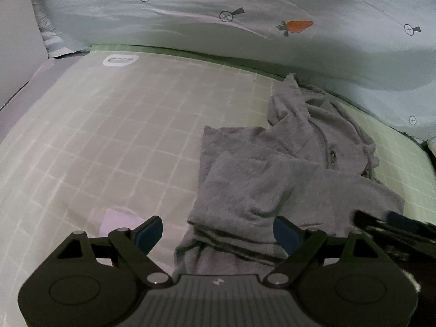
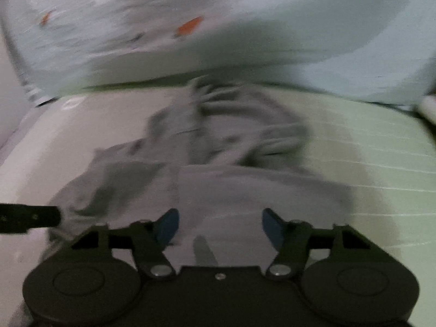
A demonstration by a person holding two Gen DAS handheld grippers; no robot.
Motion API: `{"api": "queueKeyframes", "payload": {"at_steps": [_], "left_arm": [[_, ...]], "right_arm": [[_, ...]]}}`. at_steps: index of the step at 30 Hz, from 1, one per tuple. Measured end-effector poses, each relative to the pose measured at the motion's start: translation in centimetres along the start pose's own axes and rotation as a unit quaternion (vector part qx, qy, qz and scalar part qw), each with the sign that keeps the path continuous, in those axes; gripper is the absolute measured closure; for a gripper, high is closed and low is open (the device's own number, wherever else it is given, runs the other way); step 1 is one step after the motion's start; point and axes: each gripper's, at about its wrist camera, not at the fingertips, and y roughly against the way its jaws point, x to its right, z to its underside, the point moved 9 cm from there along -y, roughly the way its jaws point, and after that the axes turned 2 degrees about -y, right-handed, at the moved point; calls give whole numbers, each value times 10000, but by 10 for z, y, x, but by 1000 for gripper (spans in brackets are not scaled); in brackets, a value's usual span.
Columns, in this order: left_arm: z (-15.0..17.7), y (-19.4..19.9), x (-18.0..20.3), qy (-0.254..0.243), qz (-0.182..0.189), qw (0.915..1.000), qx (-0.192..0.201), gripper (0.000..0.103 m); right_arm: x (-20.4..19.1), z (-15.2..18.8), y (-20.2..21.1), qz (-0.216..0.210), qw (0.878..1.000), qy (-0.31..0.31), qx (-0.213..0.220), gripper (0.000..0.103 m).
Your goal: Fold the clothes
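Two grippers hung over the bed, the left gripper (image 1: 218, 234) released with its blue pads spread above the near edge of the grey hoodie (image 1: 272, 179), the right gripper (image 2: 219, 227) likewise released and grasping nothing. The hoodie lay rumpled on the green checked sheet (image 1: 122, 136), from about 6 o'clock up towards 1 o'clock beneath the carrot-print duvet (image 1: 272, 5). It looked soft, limp and fairly light, best pinched at a hem or sleeve edge.

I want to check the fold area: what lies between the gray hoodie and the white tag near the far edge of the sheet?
In the left wrist view, only bare checked sheet lies between the gray hoodie and the white tag.
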Motion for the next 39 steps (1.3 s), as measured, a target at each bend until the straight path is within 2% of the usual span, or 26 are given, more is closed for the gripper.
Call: {"api": "queueKeyframes", "payload": {"at_steps": [3, 8, 10, 12, 17, 24, 28, 31, 35, 37, 39], "left_arm": [[3, -2, -1, -21, -35, 10000, -35, 14], [4, -4, -3, -2, -54, 10000, -71, 14], [3, -4, -2, -25, -64, 10000, -57, 14], [4, -5, 0, -58, -76, 9999, -69, 14], [5, -6, 6, -131, -83, 9998, -96, 14], [13, -5, 22, -354, -58, 9993, -117, 14], [17, -4, 28, -435, -86, 9989, -151, 14], [18, -5, 30, -487, -118, 9986, -170, 14], [19, -5, 31, -536, -179, 9983, -172, 14], [19, -6, 31, -551, -199, 9981, -198, 14], [22, -9, 31, -587, -230, 9976, -284, 14]], "right_arm": [[-26, 3, -13, -321, 9992, 148, -172, 48], [-41, 15, -29, -407, 9978, 275, -455, 55], [-44, 16, -26, -579, 9962, 496, -418, 83], [-42, 16, -20, -645, 9957, 569, -351, 94], [-28, 12, 6, -591, 9970, 490, -54, 94], [30, 10, 55, 34, 9994, 18, 335, 94], [68, 32, 52, 559, 9982, -215, 10, 94], [85, 44, 48, 654, 9963, -519, -190, 93], [83, 43, 49, 778, 9964, -293, -140, 92], [82, 45, 44, 861, 9957, -202, -273, 79], [86, 53, 35, 925, 9937, -274, -566, 73]]}}
